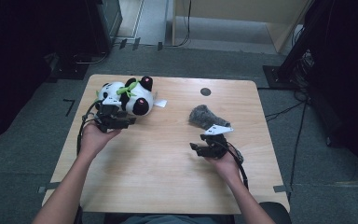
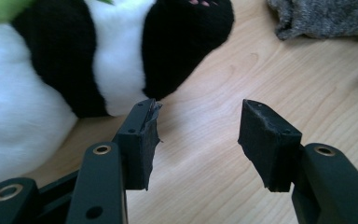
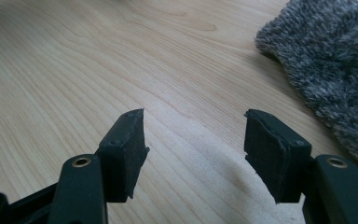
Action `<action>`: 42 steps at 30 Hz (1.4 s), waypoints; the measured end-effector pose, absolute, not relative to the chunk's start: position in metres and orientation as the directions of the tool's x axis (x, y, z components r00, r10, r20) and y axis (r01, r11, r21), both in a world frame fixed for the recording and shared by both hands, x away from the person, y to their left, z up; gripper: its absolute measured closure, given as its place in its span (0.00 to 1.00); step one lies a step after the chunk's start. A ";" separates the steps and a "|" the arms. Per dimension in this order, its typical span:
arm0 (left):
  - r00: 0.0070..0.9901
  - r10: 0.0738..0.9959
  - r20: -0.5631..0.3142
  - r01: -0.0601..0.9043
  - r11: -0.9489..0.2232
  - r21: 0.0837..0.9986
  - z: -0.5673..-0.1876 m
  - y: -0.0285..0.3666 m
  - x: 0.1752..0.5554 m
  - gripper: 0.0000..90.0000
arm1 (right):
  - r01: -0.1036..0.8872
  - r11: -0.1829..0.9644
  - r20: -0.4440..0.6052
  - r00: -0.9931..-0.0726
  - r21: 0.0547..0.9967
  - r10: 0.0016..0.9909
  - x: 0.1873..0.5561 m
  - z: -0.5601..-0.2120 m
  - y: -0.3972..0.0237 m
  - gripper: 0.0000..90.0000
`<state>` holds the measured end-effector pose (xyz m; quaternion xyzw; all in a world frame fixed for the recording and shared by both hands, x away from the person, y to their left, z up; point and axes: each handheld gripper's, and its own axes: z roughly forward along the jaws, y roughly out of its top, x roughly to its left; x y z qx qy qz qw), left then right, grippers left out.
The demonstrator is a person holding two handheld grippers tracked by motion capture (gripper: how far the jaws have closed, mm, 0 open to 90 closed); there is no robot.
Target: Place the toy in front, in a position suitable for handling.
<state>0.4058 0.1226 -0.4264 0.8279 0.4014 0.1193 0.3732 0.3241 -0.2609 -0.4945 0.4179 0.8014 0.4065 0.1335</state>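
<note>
A black-and-white panda plush (image 1: 128, 95) with a green leaf on it lies at the table's far left. My left gripper (image 1: 122, 120) hangs just in front of it. In the left gripper view its jaws (image 2: 198, 126) stand open over bare wood, and the panda (image 2: 74, 70) lies just beyond the left jaw. A grey fuzzy cloth (image 1: 204, 116) lies right of centre. My right gripper (image 1: 196, 149) sits just in front of it, open, with nothing between its jaws (image 3: 193, 135). The cloth (image 3: 331, 70) lies past the right jaw, apart from it.
The wooden table (image 1: 168, 177) has a small dark round mark (image 1: 205, 91) near its far edge. A white tag (image 1: 161, 103) sticks out from the panda's right side. Dark equipment and cables stand on the floor around the table.
</note>
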 end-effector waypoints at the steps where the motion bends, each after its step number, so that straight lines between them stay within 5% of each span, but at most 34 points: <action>1: 0.646 0.756 -0.101 0.575 -0.397 0.716 -0.425 0.123 0.407 0.52 | 0.561 0.318 0.125 -0.612 0.764 0.781 0.324 -0.495 -0.261 0.43; 29: 0.593 0.805 -0.018 0.547 -0.386 0.743 -0.385 0.143 0.462 0.52 | 0.556 0.403 0.059 -0.636 0.727 0.770 0.322 -0.517 -0.252 0.45; 42: 0.569 0.822 -0.019 0.581 -0.386 0.717 -0.408 0.148 0.487 0.63 | 0.529 0.415 0.026 -0.639 0.740 0.768 0.319 -0.519 -0.249 0.43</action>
